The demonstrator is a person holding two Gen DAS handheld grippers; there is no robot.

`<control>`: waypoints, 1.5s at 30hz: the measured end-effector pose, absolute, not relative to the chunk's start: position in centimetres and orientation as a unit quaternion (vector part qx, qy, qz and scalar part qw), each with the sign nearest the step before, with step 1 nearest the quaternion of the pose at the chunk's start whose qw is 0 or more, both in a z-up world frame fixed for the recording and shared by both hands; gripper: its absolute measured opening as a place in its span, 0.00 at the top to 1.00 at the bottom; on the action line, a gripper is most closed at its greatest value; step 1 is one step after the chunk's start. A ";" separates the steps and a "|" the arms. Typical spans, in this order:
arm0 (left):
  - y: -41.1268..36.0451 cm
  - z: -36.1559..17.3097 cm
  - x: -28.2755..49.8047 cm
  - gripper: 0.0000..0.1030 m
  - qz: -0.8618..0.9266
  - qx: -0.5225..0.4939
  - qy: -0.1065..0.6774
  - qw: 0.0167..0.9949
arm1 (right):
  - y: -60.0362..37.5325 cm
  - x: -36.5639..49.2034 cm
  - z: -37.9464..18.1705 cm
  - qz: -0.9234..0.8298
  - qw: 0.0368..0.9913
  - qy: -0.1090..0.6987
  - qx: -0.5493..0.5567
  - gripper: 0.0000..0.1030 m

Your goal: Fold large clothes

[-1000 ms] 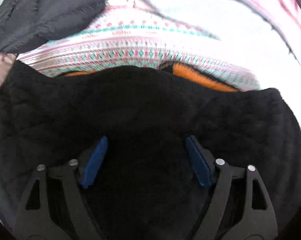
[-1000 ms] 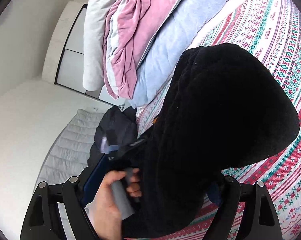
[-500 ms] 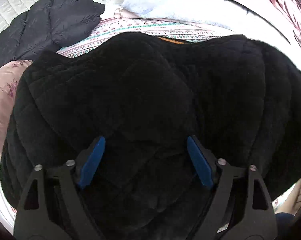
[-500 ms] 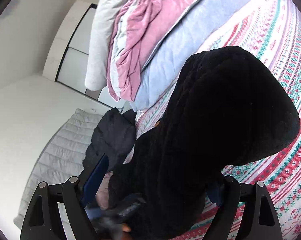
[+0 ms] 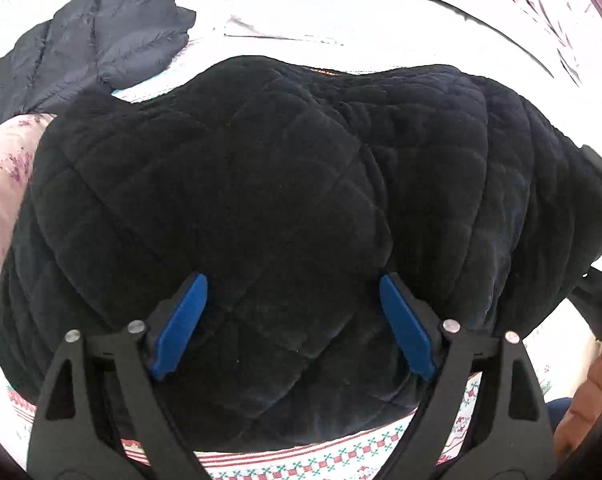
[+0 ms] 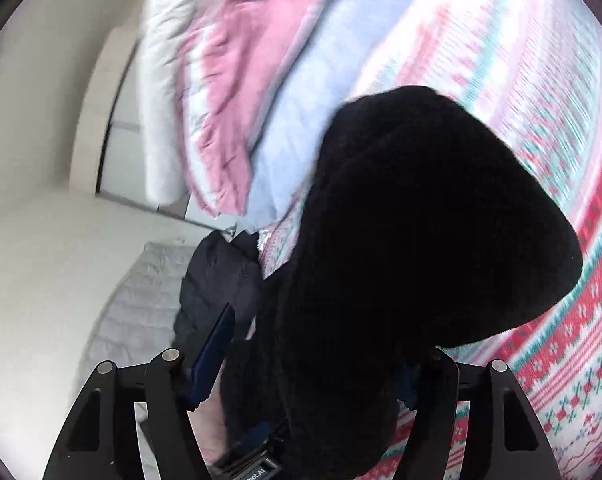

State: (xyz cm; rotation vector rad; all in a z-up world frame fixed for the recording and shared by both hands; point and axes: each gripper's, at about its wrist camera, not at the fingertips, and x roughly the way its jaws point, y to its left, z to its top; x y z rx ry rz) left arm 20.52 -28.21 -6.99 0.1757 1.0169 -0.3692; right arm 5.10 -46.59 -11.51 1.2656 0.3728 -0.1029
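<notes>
From the left wrist view, the left gripper (image 5: 293,324) hung over a black quilted jacket (image 5: 261,200) that lay bundled on a bed. Its blue pads (image 5: 183,324) stood wide apart and were opening further, with only the jacket's top surface below them and nothing pinched. The jacket covered most of the patterned bedspread (image 5: 341,464), which showed as a red and green strip at the jacket's near edge. Beyond the jacket's far left corner lay a dark puffer coat (image 5: 93,44). At the jacket's right edge the black frame of the other tool and part of a hand (image 5: 593,392) showed.

From the right wrist view, blurred by motion, the right gripper (image 6: 313,368) reached into the near end of the same black jacket (image 6: 413,248). Its jaws were closing with the thick cloth between them; one blue pad (image 6: 213,360) showed on the left side of the jacket, apparently clear of it, while the other was buried in the fabric, so a firm grip was not certain. Behind the jacket were heaped pink and pale blue blankets (image 6: 269,92).

The step in hand seemed to be settling a fold just laid and taking a fresh hold at the jacket's end. The next move would likely need the right gripper to clamp through the bulky layers, and the left to find an edge to pinch, before doubling the jacket over again.
</notes>
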 end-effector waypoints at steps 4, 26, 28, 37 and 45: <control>-28.4 -7.3 20.3 0.14 -0.175 0.094 0.478 0.855 | -48.6 4.3 -14.8 -0.080 0.743 0.193 0.636 0.31; -25.0 -5.4 19.4 0.16 -0.197 0.051 0.468 0.860 | -42.9 5.8 -6.6 -0.128 0.899 0.172 0.381 0.69; -23.0 -4.2 19.2 0.16 -0.188 0.044 0.458 0.868 | -42.9 5.5 -7.0 -0.135 0.897 0.171 0.385 0.70; -6.5 -1.1 21.4 0.16 -0.143 -0.096 0.460 0.871 | -33.1 6.6 -0.6 -0.167 0.969 0.109 0.142 0.72; 5.7 -1.2 21.9 0.16 -0.102 -0.212 0.444 0.864 | -11.4 9.4 -2.3 -0.083 0.951 0.058 -0.293 0.72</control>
